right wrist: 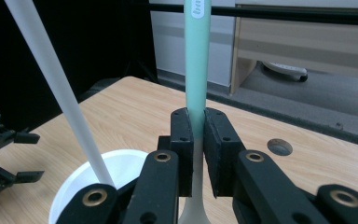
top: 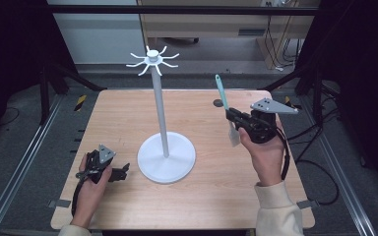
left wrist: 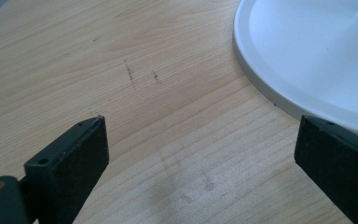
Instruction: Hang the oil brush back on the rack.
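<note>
A spatula [top: 220,91] with a teal handle and a white blade stands nearly upright above the table's right side, handle up. My right gripper [top: 230,114] is shut on it where the teal meets the white; in the right gripper view the pads of that gripper [right wrist: 196,135] press on the spatula [right wrist: 197,60] from both sides. A white stand [top: 160,108] with a round base and a ring of hooks at its top rises from the middle of the table. My left gripper [top: 123,172] rests low by the base's left edge, open, with bare wood between its jaws [left wrist: 200,140].
The wooden table [top: 216,196] has a small round hole [top: 218,103] at the back right, just behind the spatula. The stand's base [left wrist: 307,56] lies close in front of the left jaws. Dark frame posts and cables surround the table.
</note>
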`<state>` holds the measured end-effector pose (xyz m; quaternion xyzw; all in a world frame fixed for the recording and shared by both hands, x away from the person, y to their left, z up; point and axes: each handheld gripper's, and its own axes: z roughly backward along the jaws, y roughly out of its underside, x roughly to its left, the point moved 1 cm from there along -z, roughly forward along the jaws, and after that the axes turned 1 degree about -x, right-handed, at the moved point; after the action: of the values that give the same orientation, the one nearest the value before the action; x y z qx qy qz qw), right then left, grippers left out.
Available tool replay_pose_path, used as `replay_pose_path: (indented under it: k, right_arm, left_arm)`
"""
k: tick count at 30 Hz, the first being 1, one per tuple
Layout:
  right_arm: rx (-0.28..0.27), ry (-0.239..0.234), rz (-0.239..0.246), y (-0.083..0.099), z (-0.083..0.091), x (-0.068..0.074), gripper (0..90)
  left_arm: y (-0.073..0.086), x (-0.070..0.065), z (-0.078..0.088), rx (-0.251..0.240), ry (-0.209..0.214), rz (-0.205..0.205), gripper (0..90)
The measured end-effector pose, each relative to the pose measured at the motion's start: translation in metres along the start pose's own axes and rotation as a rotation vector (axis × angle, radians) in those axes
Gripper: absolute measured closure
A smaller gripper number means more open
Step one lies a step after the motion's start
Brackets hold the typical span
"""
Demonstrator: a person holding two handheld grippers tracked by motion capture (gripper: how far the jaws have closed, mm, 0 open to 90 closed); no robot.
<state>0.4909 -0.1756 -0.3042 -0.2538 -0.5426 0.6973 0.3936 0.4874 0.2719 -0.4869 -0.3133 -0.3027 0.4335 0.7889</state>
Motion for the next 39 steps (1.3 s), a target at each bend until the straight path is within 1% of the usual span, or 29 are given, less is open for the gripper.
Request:
replay_pose_path:
  k: [2, 4, 9, 11, 12, 15, 18, 21, 24, 29, 32, 35, 39]
  right_arm:
    - [-0.018, -0.006, 0.006, -0.001, 0.001, 0.002, 82.6]
    - [-0.031, -0.012, 0.001, -0.003, 0.003, 0.004, 82.5]
    - [-0.052, -0.027, 0.008, -0.005, 0.004, 0.008, 82.6]
    - [-0.063, -0.035, -0.005, -0.006, 0.005, 0.010, 82.5]
    - [-0.060, -0.036, 0.003, -0.007, 0.005, 0.011, 82.6]
    - [-0.063, -0.033, 0.007, -0.007, 0.005, 0.014, 82.5]
    - [-0.070, -0.034, 0.009, -0.008, 0.005, 0.017, 82.5]
    - [-0.080, -0.040, 0.003, -0.008, 0.005, 0.019, 82.5]
    - [-0.087, -0.039, 0.008, -0.009, 0.005, 0.023, 82.6]
    - [-0.103, -0.062, 0.010, -0.010, 0.005, 0.029, 82.6]
    - [-0.112, -0.073, 0.022, -0.012, 0.005, 0.034, 82.6]
    - [-0.121, -0.092, 0.019, -0.014, 0.006, 0.038, 82.6]
    - [-0.144, -0.115, 0.036, -0.019, 0.009, 0.046, 82.6]
  left_arm:
    - [0.000, 0.000, 0.000, 0.000, -0.001, -0.001, 2.5]
    - [0.000, 0.000, -0.001, 0.002, -0.001, 0.000, 2.6]
    - [0.000, 0.001, 0.000, 0.005, -0.002, 0.001, 2.6]
    - [0.000, 0.001, 0.000, 0.001, -0.003, -0.003, 2.7]
    - [0.000, 0.001, 0.001, -0.003, -0.009, -0.006, 2.8]
    - [-0.001, 0.000, 0.003, -0.014, -0.008, -0.004, 2.9]
    - [-0.001, -0.001, 0.001, 0.002, 0.000, -0.010, 2.9]
    - [0.000, -0.001, 0.000, 0.007, 0.007, -0.009, 2.8]
    - [0.000, -0.001, -0.001, 0.017, 0.009, -0.007, 2.9]
    - [0.000, -0.001, -0.001, 0.017, 0.010, -0.008, 2.9]
    - [0.000, -0.001, -0.001, 0.017, 0.011, -0.011, 2.9]
    - [0.000, -0.001, -0.001, 0.018, 0.013, -0.011, 2.9]
    - [0.001, -0.001, -0.001, 0.017, 0.012, -0.009, 2.9]
